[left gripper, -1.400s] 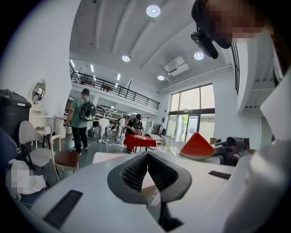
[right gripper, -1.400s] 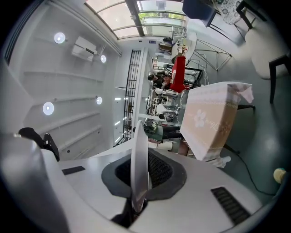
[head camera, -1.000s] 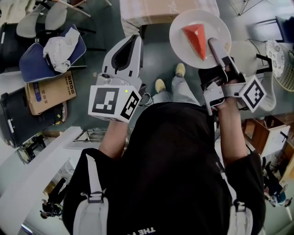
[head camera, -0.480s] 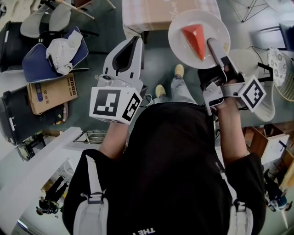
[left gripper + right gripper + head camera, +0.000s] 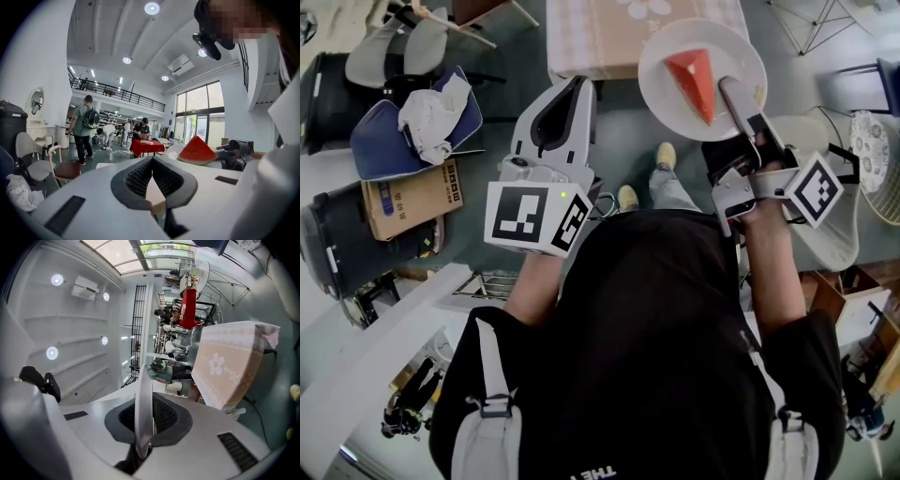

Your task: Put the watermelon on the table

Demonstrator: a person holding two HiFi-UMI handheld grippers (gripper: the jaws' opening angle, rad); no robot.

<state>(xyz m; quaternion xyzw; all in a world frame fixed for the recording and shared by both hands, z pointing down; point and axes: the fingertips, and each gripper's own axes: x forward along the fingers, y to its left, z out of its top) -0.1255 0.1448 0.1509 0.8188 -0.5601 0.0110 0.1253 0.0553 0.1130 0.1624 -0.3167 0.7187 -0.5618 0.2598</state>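
Lying on right gripper's [image 5: 729, 89] plate [image 5: 664, 101]: watermelon [image 5: 694, 82]

**Watermelon on plate, held up near table**

Right gripper [image 5: 729, 92] clamps the rim of the white plate [image 5: 661, 86]. The watermelon [image 5: 694, 81] wedge lies on the plate, red side up. The plate overlaps the near corner of the cloth-covered table [image 5: 600, 37]. Left gripper [image 5: 574, 86] is beside it, jaw tips together, nothing in them. On the floor to the left: blue chair [image 5: 375, 145] with a white cloth [image 5: 427, 108], and a cardboard box [image 5: 411, 199].
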